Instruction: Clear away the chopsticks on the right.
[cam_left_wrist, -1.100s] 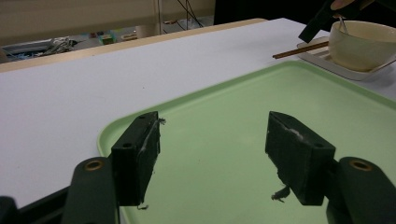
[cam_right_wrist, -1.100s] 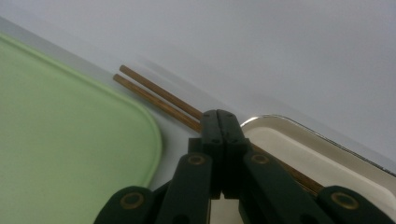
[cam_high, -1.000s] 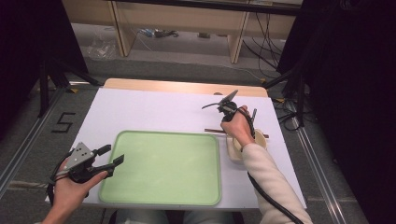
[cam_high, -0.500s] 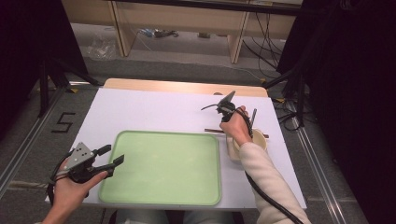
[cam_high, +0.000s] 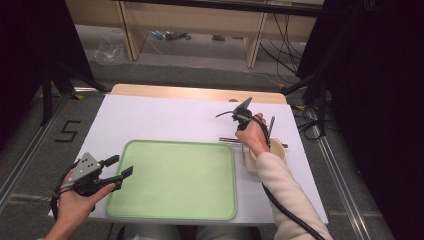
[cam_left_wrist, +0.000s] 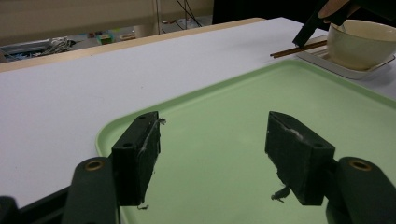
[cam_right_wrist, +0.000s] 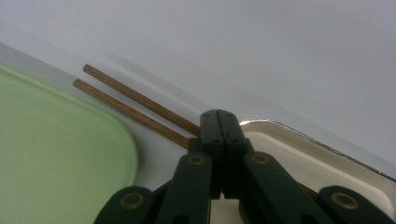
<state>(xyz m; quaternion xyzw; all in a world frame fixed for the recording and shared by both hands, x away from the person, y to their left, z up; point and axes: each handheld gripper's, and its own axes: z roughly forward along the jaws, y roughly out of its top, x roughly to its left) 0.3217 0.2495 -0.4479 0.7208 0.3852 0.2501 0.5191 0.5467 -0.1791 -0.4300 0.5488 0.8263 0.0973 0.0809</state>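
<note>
The tray is coloured pale green, the tabletop white, the chopsticks brown, the bowl cream.

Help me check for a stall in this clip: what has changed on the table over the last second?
Nothing visibly changed. The right gripper stays shut over the chopsticks by the small white tray, the left gripper stays open at the green tray's left edge, and the bowl has not moved.
</note>
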